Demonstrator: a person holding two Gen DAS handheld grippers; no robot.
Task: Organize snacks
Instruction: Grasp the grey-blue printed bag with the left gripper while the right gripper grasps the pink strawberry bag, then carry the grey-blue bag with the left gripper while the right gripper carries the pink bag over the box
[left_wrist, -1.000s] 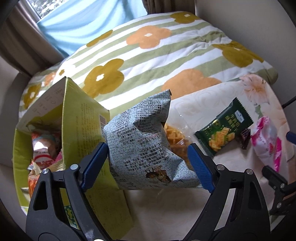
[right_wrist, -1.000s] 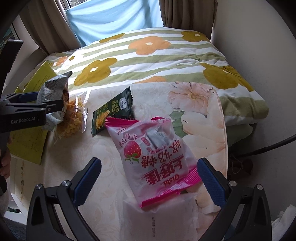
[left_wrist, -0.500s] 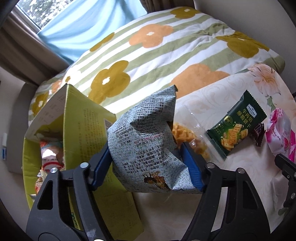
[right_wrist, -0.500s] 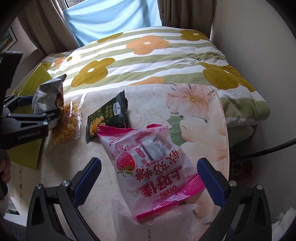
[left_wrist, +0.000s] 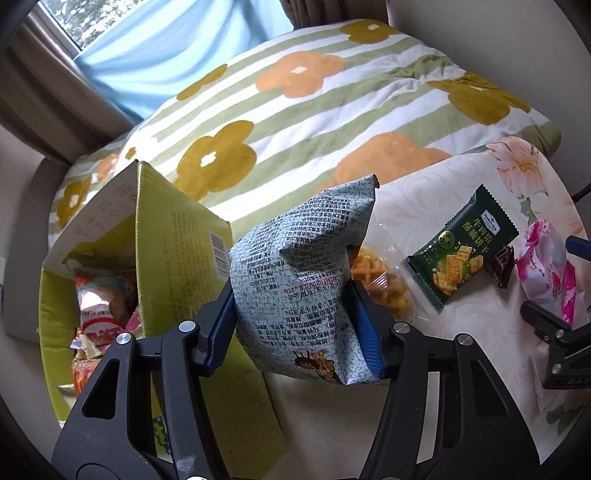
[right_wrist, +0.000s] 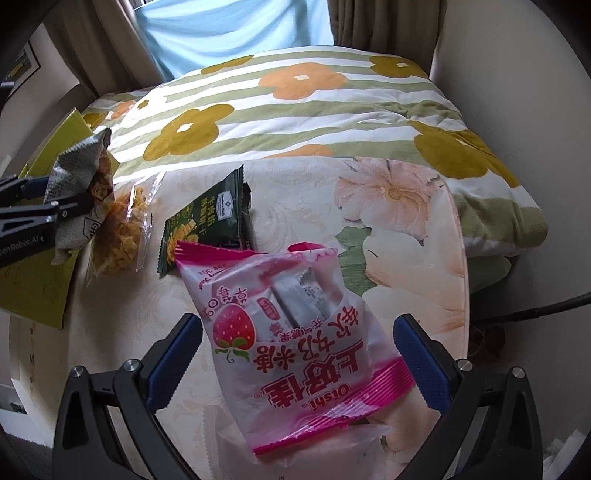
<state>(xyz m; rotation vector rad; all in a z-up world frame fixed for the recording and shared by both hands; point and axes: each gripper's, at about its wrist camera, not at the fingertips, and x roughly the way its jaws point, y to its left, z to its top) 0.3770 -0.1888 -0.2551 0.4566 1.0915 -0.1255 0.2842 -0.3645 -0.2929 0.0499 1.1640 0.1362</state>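
My left gripper (left_wrist: 295, 328) is shut on a grey printed snack bag (left_wrist: 306, 280) and holds it above the table, beside the open yellow-green box (left_wrist: 173, 258) that holds several snacks. The bag also shows in the right wrist view (right_wrist: 77, 192). My right gripper (right_wrist: 295, 354) is open with its fingers on either side of a pink strawberry snack bag (right_wrist: 295, 339) lying on the round floral table (right_wrist: 406, 229). A clear bag of orange snacks (right_wrist: 122, 232) and a dark green cracker packet (right_wrist: 207, 218) lie on the table between the two grippers.
A bed with a striped flower quilt (right_wrist: 295, 110) lies just behind the table. A small dark wrapper (left_wrist: 500, 264) lies by the green packet. A white packet (right_wrist: 332, 454) lies under the pink bag near the table's front edge. A black cable (right_wrist: 535, 310) runs on the right.
My left gripper has closed on the grey bag and lifted it. My right gripper has moved forward, so the pink bag now lies between its open fingers.
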